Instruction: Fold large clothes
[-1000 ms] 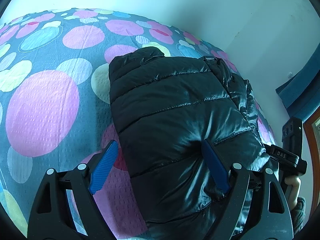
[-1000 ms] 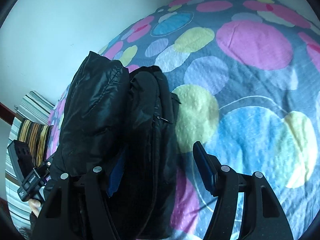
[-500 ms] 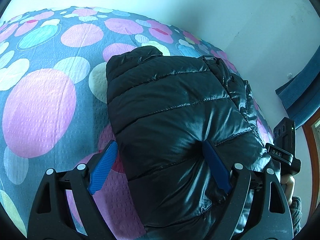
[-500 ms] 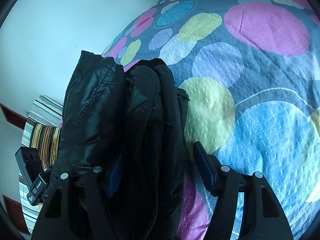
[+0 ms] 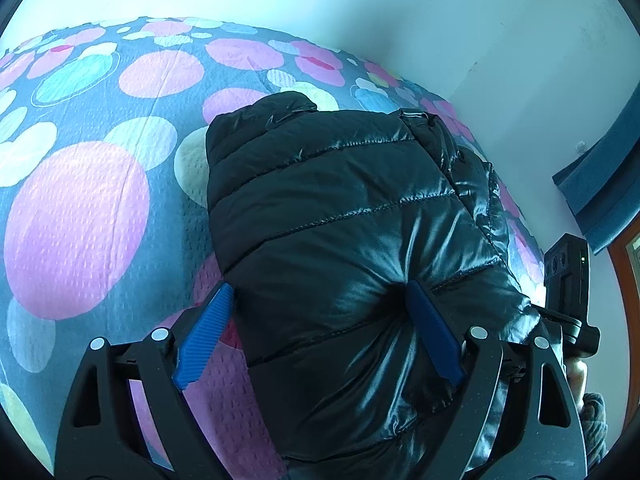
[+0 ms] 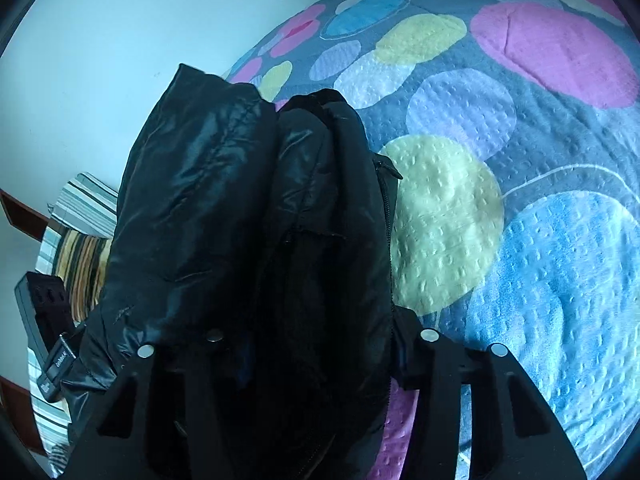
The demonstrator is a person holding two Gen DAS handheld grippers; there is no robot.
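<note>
A folded black puffer jacket (image 5: 344,216) lies on the bed's spotted cover (image 5: 76,224). My left gripper (image 5: 320,290) stands wide open over the jacket's near corner. Its right pad (image 5: 432,332) dents the shiny top and its left pad (image 5: 204,336) rests at the jacket's side edge. In the right wrist view the jacket (image 6: 200,208) shows its stacked layers end on. My right gripper (image 6: 320,332) is closing on those layers. Its right finger (image 6: 404,344) is against the zipper edge; the left pad is buried in the folds.
A white wall runs behind the bed. A blue curtain (image 5: 600,184) and a wooden frame (image 5: 626,280) are at the right. A striped cloth (image 6: 80,240) lies past the jacket. Each view shows the other gripper (image 5: 568,280) (image 6: 44,320) and a hand (image 5: 576,368).
My right gripper has moved in and down over the jacket's edge and its jaws have narrowed onto the layers. The left gripper has stayed in place.
</note>
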